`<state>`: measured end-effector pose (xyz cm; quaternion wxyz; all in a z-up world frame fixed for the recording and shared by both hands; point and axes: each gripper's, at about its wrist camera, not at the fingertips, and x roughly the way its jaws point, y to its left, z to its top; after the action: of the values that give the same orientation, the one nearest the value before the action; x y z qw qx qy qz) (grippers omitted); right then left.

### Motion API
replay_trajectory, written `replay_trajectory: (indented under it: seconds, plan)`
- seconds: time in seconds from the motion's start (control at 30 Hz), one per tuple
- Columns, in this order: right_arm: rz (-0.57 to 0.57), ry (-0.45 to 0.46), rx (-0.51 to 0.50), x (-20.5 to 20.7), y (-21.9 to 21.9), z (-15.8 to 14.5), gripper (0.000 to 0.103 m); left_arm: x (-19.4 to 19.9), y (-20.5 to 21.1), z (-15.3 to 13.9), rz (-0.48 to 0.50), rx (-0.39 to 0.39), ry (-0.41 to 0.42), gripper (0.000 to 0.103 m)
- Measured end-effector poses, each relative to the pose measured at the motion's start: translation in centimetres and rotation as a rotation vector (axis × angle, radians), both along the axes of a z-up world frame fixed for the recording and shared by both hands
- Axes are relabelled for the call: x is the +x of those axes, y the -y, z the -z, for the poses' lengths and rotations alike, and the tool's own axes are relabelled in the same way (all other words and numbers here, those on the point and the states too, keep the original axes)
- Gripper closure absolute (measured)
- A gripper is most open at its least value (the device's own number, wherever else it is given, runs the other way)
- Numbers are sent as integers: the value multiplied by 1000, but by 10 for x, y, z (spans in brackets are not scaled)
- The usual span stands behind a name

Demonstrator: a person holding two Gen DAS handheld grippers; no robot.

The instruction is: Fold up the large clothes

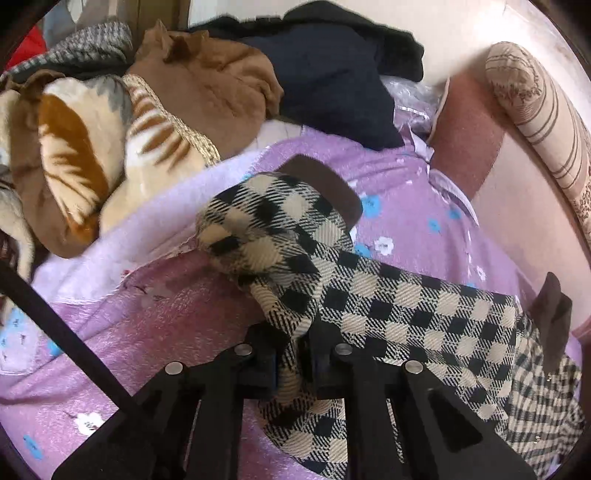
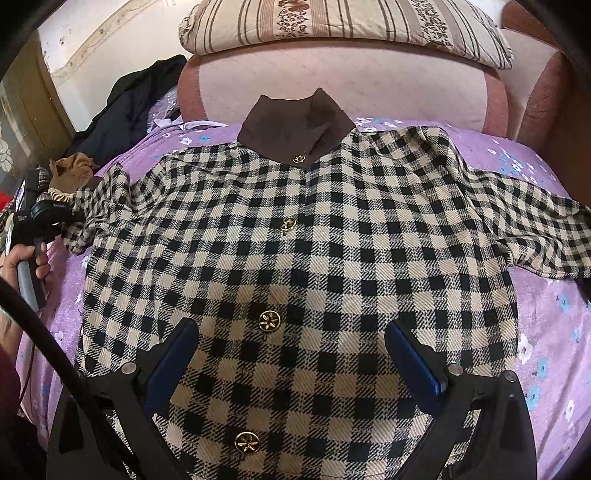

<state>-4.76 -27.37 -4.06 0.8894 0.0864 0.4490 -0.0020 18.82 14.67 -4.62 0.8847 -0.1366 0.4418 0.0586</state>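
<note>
We see a black-and-cream checked jacket [image 2: 295, 258] spread front-up on a bed covered with a purple flowered sheet [image 2: 546, 306]. Its brown collar [image 2: 295, 129] points toward the pink headboard [image 2: 332, 88], where a striped pillow [image 2: 343, 26] rests on top. A row of gold buttons [image 2: 270, 319] runs down the middle of the front. One sleeve lies stretched out to the right side of the right wrist view; the other sleeve [image 1: 273, 243] is bunched and lifted at the left.

Our left hand-held gripper [image 1: 291, 354] has its jaws pinched tight on a fold of that sleeve, with the brown cuff [image 1: 325, 184] hanging beyond the fingers. From the right wrist view, a hand [image 2: 22, 262] grips this tool's handle at the left edge of the bed.

Our right hand-held gripper [image 2: 291, 354] hangs over the lower front of the jacket with its jaws spread wide, the blue pads [image 2: 413, 354] on either side of the button row, nothing between them but the cloth below.

Beside the jacket, a heap of other clothes [image 1: 207, 85] and a patterned blanket [image 1: 92, 155] sit on the bed.
</note>
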Motion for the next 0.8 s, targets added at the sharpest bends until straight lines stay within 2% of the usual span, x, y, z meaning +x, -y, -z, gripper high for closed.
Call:
replay_trajectory:
  seconds: [0.1, 0.27, 0.43, 0.57, 0.63, 0.67, 0.7, 0.8]
  plan:
    - [6, 23, 14, -3, 4, -7, 1, -10, 3, -20, -8, 7, 25, 95]
    - [27, 53, 38, -8, 10, -16, 1, -43, 33, -71, 88, -16, 144, 95]
    - [54, 54, 71, -14, 16, -19, 1, -76, 94, -119, 283, -71, 227, 95]
    - [72, 63, 60, -13, 19, -21, 1, -94, 158, -126, 445, -131, 207, 95]
    - [87, 58, 45, -12, 21, -19, 1, -102, 191, -115, 521, -199, 159, 79]
    - [92, 55, 42, -11, 22, -18, 1, -103, 207, -104, 566, -257, 125, 47]
    - [95, 50, 42, -10, 24, -17, 1, -104, 213, -98, 584, -292, 110, 26]
    - [101, 37, 57, -10, 28, -16, 1, -105, 222, -73, 610, -434, 3, 25]
